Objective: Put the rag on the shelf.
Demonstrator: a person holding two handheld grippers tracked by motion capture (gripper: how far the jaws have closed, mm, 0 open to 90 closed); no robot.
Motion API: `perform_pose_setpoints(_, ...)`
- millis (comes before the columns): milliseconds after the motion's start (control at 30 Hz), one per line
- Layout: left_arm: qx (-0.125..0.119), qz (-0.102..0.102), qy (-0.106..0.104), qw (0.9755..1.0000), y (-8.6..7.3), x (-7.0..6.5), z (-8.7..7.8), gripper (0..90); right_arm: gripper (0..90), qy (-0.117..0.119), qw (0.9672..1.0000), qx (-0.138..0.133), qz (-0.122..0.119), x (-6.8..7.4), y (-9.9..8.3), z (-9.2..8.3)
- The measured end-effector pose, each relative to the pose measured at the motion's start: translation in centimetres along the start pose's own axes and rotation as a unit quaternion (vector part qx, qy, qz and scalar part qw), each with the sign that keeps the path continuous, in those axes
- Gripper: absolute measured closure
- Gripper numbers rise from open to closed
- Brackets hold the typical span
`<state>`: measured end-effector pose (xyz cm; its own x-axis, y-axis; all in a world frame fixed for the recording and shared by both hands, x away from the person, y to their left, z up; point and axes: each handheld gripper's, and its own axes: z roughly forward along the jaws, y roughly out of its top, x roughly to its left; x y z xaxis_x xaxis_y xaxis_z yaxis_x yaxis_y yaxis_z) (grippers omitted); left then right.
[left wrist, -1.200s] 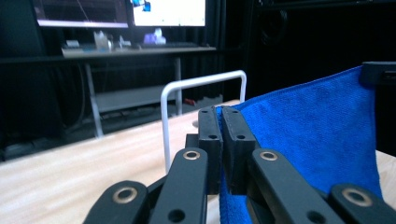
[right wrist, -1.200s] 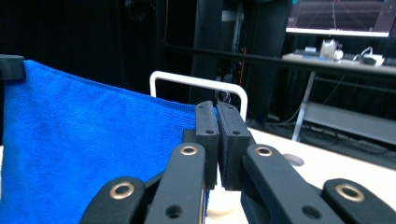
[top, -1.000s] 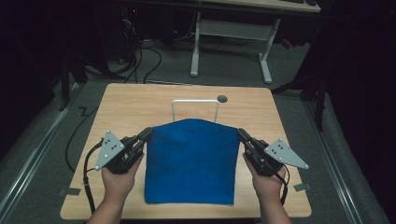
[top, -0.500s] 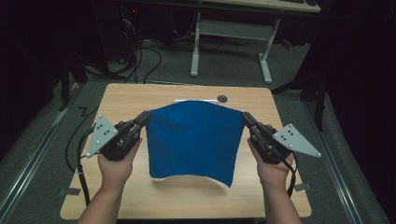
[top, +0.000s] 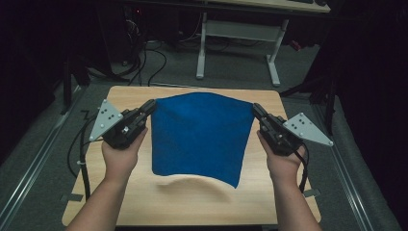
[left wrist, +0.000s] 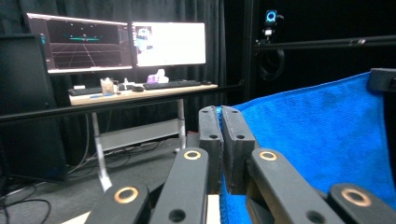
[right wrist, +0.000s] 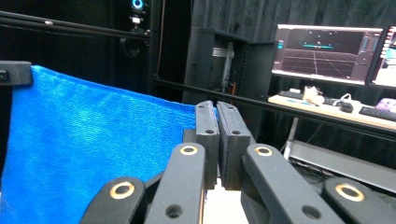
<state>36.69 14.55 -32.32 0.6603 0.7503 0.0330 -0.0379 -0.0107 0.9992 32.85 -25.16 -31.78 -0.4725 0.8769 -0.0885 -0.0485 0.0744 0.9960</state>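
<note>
Left tongs [top: 150, 107] and right tongs [top: 256, 110] each clamped on a top corner of the blue cloth [top: 199, 134], which hangs spread between them, lower edge just off the desk [top: 192, 202]. Judgement: hold both corners level and taut; unequal height would skew the cloth.

blue cloth [top: 199, 134] | hanging spread flat, off the table | top corners pinched between left gripper [top: 150, 107] and right gripper [top: 256, 109]
</note>
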Motion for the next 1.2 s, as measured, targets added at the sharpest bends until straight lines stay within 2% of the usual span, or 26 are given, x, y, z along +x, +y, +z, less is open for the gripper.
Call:
perform_pose_setpoints(267,0.011,0.002,0.015,0.9998,1.6,1.8,2.1,88.1,88.8,-0.017,0.9997,0.007,0.013,-2.0,0.4,1.2)
perform_pose_setpoints(333,0.020,0.008,0.023,0.9995,1.7,2.2,2.8,88.1,88.8,-0.021,0.9996,0.009,0.015,-2.3,0.6,1.6)
perform_pose_setpoints(433,0.028,0.003,0.019,0.9994,1.8,3.0,3.7,88.0,88.8,-0.025,0.9995,0.009,0.015,-2.8,0.9,2.3)
perform_pose_setpoints(567,0.048,-0.001,0.029,0.9984,1.8,3.9,5.0,88.0,88.8,-0.033,0.9992,0.015,0.014,-3.7,1.4,3.5)
perform_pose_setpoints(733,0.056,-0.004,0.038,0.9977,2.0,4.7,6.4,88.1,88.8,-0.041,0.9989,0.019,0.011,-4.7,2.2,5.0)
perform_pose_setpoints(833,0.061,-0.007,0.044,0.9971,2.1,5.2,7.2,88.0,88.8,-0.044,0.9986,0.021,0.018,-5.2,2.4,5.9)
perform_pose_setpoints(1067,0.071,0.009,0.055,0.9959,2.7,6.3,8.8,88.1,88.8,-0.053,0.9980,0.033,0.008,-6.3,2.4,8.1)
perform_pose_setpoints(1200,0.072,0.020,0.066,0.9950,2.8,6.7,10.0,88.1,88.9,-0.056,0.9976,0.036,0.017,-7.3,1.8,9.5)
